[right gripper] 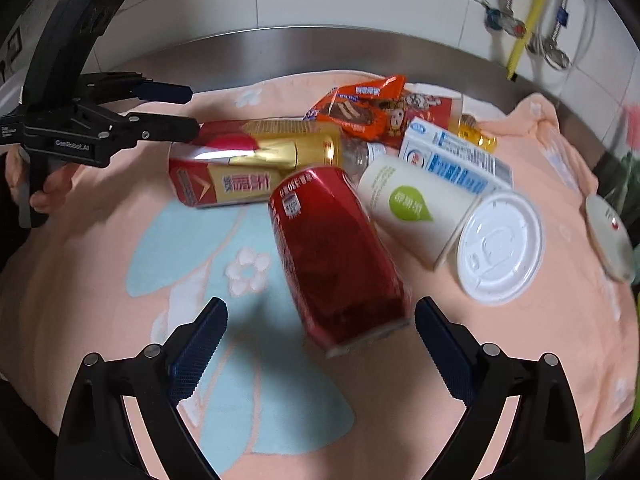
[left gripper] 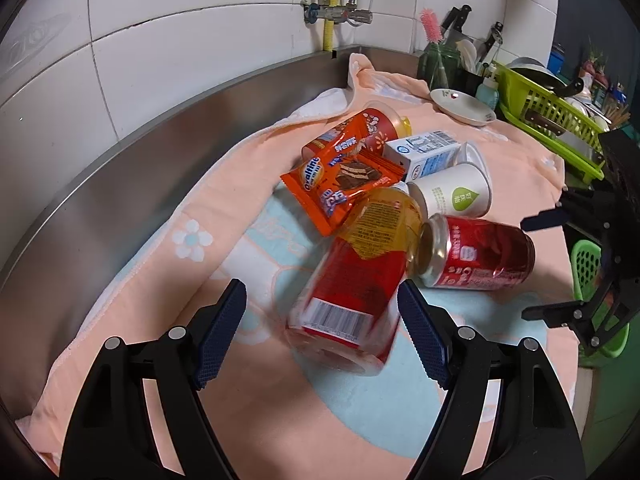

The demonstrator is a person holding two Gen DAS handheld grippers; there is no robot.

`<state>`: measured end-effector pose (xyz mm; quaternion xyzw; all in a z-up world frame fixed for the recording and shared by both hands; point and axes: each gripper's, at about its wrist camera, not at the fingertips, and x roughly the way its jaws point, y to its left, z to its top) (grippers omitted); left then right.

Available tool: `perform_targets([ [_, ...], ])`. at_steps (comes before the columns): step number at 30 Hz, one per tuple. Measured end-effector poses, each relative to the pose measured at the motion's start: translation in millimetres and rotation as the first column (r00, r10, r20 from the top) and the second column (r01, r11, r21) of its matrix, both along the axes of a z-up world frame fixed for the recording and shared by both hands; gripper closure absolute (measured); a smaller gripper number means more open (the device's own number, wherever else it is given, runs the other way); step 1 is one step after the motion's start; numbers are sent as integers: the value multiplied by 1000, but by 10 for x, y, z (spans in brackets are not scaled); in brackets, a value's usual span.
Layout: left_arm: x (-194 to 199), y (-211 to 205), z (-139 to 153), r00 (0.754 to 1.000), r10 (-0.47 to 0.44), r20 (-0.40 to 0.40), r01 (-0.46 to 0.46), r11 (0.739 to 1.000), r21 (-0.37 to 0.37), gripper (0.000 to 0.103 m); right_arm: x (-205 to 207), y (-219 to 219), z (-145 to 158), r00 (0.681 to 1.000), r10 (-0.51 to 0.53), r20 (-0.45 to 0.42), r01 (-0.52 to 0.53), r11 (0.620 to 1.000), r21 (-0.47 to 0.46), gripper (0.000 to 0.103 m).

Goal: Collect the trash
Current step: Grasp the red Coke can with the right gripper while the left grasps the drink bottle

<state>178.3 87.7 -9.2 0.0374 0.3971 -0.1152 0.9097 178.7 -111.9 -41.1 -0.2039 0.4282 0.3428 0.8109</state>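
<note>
A pile of trash lies on a peach towel [left gripper: 168, 264]. In the left wrist view my left gripper [left gripper: 322, 312] is open, its fingers on either side of a red-and-gold bottle [left gripper: 352, 280] lying on its side. Behind it are an orange Ovaltine wrapper [left gripper: 340, 180], a milk carton [left gripper: 424, 154], a white paper cup [left gripper: 452, 194] and a red can [left gripper: 480, 254]. In the right wrist view my right gripper [right gripper: 320, 330] is open around the near end of the red can [right gripper: 332, 256]. The left gripper [right gripper: 176, 110] shows there, open beside the bottle [right gripper: 256, 164].
A steel backsplash [left gripper: 140, 152] and tiled wall run behind the towel. A white dish [left gripper: 464, 106], a green dish rack [left gripper: 548, 120], a utensil holder with knives and a green basket [left gripper: 588, 264] stand to the right. The white cup lid [right gripper: 500, 248] faces the right gripper.
</note>
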Motion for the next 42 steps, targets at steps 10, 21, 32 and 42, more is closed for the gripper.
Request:
perform_targets([
  [10, 21, -23, 0, 999, -33, -7, 34, 999, 10, 26, 205, 361, -111, 998, 54, 19, -51, 993, -102, 14],
  [21, 171, -264, -75, 990, -125, -64, 127, 991, 38, 26, 217, 338, -167, 999, 11, 47, -3, 984, -180, 35],
  [32, 474, -552, -283, 970, -169, -174, 187, 978, 93, 26, -57, -151, 49, 990, -141, 21, 142, 988, -69, 35],
  [42, 618, -729, -433, 968, -134, -211, 175, 967, 187, 31, -642, -846, 236, 941, -338, 15, 337, 940, 46, 35],
])
